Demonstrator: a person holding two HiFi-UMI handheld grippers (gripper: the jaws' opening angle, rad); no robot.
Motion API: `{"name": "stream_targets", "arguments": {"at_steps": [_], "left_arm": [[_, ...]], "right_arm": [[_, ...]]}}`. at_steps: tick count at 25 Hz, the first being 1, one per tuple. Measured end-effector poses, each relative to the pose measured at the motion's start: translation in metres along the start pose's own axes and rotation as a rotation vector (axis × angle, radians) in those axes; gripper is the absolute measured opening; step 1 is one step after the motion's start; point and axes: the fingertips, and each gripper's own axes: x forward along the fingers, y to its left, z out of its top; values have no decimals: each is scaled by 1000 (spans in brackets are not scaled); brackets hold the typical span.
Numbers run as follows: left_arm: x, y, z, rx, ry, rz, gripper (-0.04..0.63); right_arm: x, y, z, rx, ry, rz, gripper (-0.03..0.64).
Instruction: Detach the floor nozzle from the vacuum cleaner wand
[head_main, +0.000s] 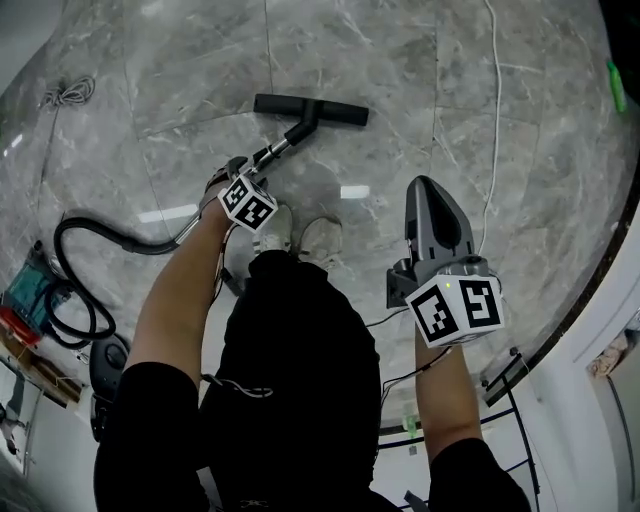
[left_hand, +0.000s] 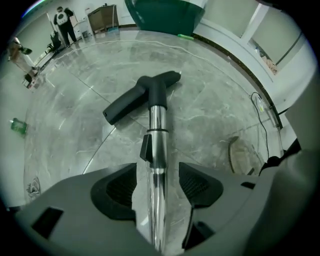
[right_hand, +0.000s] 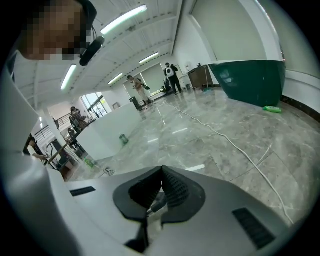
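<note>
Black nozzle still on the wand; left hand-held gripper spread around it, right hand-held gripper pressed together.

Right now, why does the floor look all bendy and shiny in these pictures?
Head view: the wide lens bends the marble floor, and white glare bars streak it. Left gripper view: the picture curves too, with dark corners; the metal wand glints. Right gripper view: bright strip lights overhead.

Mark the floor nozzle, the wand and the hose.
floor nozzle (head_main: 335, 113): head view, on the black crossbar.
wand (left_hand: 158, 127): left gripper view, on the chrome tube.
hose (head_main: 110, 233): head view, on its black bend.
</note>
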Motion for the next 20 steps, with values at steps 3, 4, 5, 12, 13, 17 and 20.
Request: {"name": "stream_targets", "arguments": {"at_steps": [3, 4, 5, 12, 13, 17, 20], "left_arm": [[32, 2, -1, -27, 39, 11, 248], [40, 2, -2, -35, 54, 11, 247], [48, 2, -3, -39, 69, 19, 247], [65, 3, -5, -15, 83, 8, 181], [63, 0, -5, -15, 86, -15, 167], [23, -17, 13, 14, 13, -98, 166], [-33, -32, 42, 29, -116, -131, 166]], "right_arm": [[17, -17, -5, -10, -8, -5, 15], [22, -20, -5, -15, -9, -2, 15], [27, -21, -5, -21, -10, 3, 15], [45, -27, -9, -7, -5, 2, 15], [43, -26, -11, -1, 1, -1, 15], [23, -11, -14, 37, 21, 3, 15], [2, 15, -14, 90, 26, 63, 15]]}}
